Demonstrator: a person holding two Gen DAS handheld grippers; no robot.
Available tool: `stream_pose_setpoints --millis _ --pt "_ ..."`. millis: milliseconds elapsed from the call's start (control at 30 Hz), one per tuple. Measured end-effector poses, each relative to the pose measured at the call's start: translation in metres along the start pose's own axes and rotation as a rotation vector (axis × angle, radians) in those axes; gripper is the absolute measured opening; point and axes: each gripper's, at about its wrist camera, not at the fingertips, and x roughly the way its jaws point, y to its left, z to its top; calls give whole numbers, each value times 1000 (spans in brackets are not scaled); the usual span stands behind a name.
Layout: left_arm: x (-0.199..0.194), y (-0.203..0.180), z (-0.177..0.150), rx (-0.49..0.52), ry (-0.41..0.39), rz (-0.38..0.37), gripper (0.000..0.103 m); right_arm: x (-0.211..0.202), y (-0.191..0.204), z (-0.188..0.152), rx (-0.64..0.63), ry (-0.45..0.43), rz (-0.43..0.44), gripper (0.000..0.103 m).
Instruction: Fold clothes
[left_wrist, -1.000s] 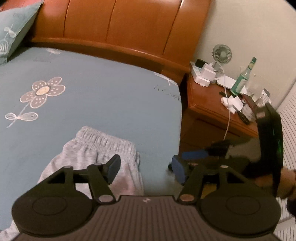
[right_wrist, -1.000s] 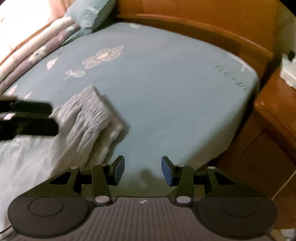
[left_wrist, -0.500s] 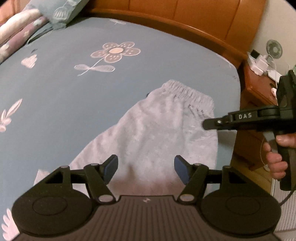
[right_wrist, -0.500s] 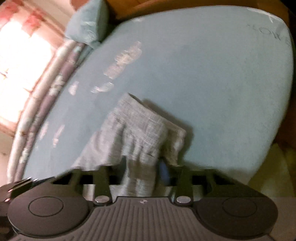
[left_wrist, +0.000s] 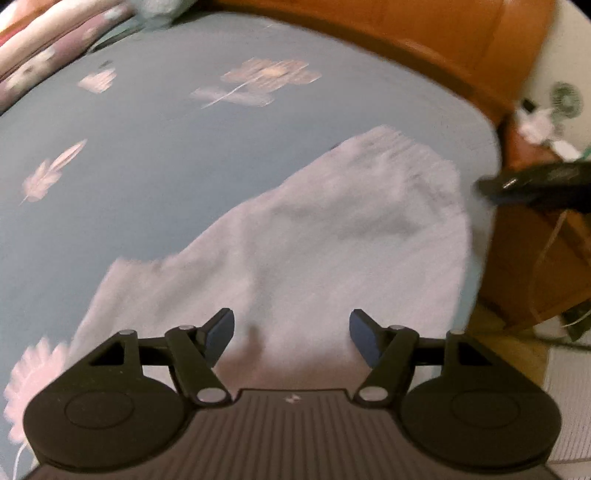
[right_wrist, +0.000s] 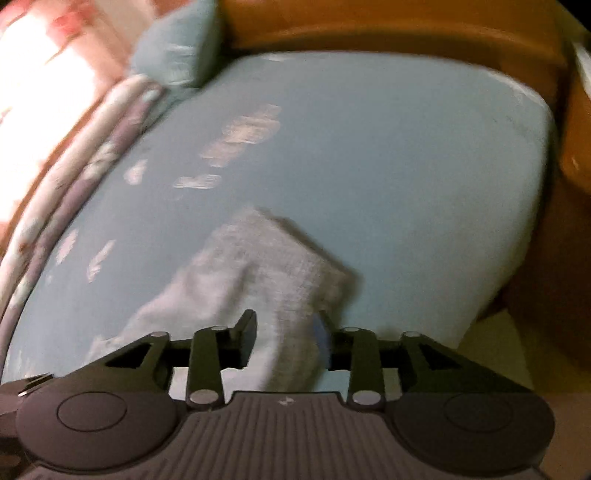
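On the blue floral bedsheet (left_wrist: 155, 192) lay the grey sweatpants (left_wrist: 332, 240), spread flat near the bed's 3 o'clock edge, elastic waistband toward 1 o'clock in the left wrist view and legs running back toward 7 o'clock. Left gripper (left_wrist: 291, 332) hovered over the lower part of the fabric, jaws spread wide, nothing between them. Right gripper (right_wrist: 286, 339) sat at the pants' edge with grey cloth filling the gap between its fingers; frame was motion-blurred, so couldn't tell whether it was clamped or just straddling the fabric. From the left wrist view the right gripper's black body showed at 3 o'clock, just beside the waistband. Outward: wooden headboard (left_wrist: 424, 44) at 12 o'clock, teal pillow (right_wrist: 177, 48) at 11 o'clock in the right view, wooden nightstand (left_wrist: 532, 236) at 3 o'clock with a small fan (left_wrist: 565, 99) on it.
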Motion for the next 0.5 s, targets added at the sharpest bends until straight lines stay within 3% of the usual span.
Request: stream_pose_setpoints --millis 100,167,300,367,433,500 --pt "-5 21 -18 -71 41 35 69 13 32 -4 -96 56 101 48" --pt "-7 31 -32 -110 62 54 69 36 46 -16 -170 136 109 48" --pt "-14 41 -65 -133 89 98 69 73 54 -49 -402 269 -68 48" --pt "-19 45 -80 -153 101 108 69 70 63 -61 -554 259 -123 49" --pt "-28 46 -93 -171 95 107 69 63 77 -64 -641 259 -163 52" --pt "-36 46 -104 -186 89 106 69 55 88 -67 -674 255 -134 57"
